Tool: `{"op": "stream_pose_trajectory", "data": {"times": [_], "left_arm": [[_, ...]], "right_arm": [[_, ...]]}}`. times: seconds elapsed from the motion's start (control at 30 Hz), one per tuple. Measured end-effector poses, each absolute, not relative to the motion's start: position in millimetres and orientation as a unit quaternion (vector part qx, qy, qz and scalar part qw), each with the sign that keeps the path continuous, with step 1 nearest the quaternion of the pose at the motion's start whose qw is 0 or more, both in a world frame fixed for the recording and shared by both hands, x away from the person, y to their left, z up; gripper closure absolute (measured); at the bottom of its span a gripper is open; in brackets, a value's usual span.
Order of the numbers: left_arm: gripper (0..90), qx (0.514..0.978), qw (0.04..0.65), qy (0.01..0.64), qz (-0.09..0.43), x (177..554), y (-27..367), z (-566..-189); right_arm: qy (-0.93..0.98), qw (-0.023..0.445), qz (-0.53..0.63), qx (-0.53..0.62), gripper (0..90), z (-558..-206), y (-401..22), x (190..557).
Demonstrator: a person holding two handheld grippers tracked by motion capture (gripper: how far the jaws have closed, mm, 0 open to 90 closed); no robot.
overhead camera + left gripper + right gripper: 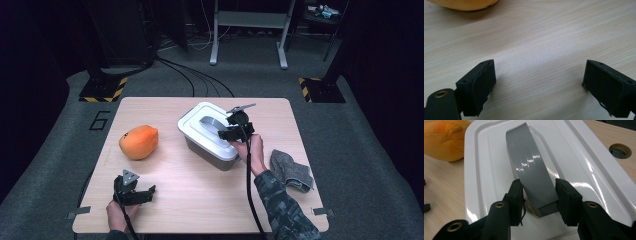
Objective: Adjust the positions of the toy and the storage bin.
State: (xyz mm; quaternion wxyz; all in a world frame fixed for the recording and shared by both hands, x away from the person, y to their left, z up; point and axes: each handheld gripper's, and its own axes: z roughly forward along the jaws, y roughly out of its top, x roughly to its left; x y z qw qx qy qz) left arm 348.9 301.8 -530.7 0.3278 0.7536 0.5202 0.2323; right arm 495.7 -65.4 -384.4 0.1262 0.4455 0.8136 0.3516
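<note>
A grey bin with a white lid stands in the middle of the table. An arched grey handle runs across the lid. My right gripper reaches over the bin's right end and is shut on the handle's near end, one pad pressing each side. My left gripper rests low over the table's front left with its jaws wide open and only bare wood between them.
An orange plush toy lies at the table's left, beyond the left gripper and behind the lid. A folded grey cloth lies near the right edge. A round hole pierces the wooden table.
</note>
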Motion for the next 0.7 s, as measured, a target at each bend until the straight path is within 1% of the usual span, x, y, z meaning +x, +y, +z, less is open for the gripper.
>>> {"op": "stream_pose_trajectory", "data": {"times": [0.7], "left_arm": [[10.9,0.755,0.326,0.519,0.231,348.9,302.1,-530.3]], "right_arm": [[0.801,0.129,0.354,0.466,59.2,-385.3,-48.8,490.6]]}}
